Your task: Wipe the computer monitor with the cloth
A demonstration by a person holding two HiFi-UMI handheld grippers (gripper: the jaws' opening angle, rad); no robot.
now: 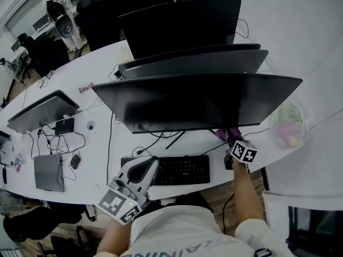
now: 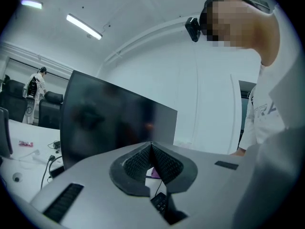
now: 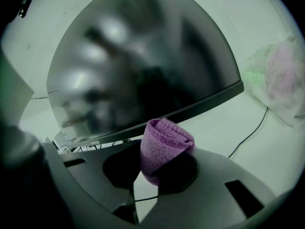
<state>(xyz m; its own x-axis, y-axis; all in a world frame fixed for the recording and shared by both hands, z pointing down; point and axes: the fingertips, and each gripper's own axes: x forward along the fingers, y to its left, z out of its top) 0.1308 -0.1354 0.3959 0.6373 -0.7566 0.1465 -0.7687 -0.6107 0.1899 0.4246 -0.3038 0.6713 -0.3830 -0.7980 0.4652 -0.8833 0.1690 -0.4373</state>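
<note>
A purple cloth (image 3: 164, 147) sits bunched in the shut jaws of the right claw (image 3: 162, 168), just below the lower edge of the computer monitor (image 3: 143, 70) — toward its right side. The left claw (image 2: 151, 162) hovers by the keyboard (image 1: 179, 170), jaws pressed together, holding nothing.

— How are your grippers sitting?

— My left gripper (image 1: 151, 164) is low and close to my body, pointed forward and tilted a little to the right. The tips of its jaws are pressed together.

— And the other?

— My right gripper (image 1: 231, 139) is reached further out on my right forearm (image 1: 244, 189), with its marker cube (image 1: 244, 153) facing up. Its jaws are clamped on the purple cloth (image 3: 164, 149), whose folded end sticks up from between them.
</note>
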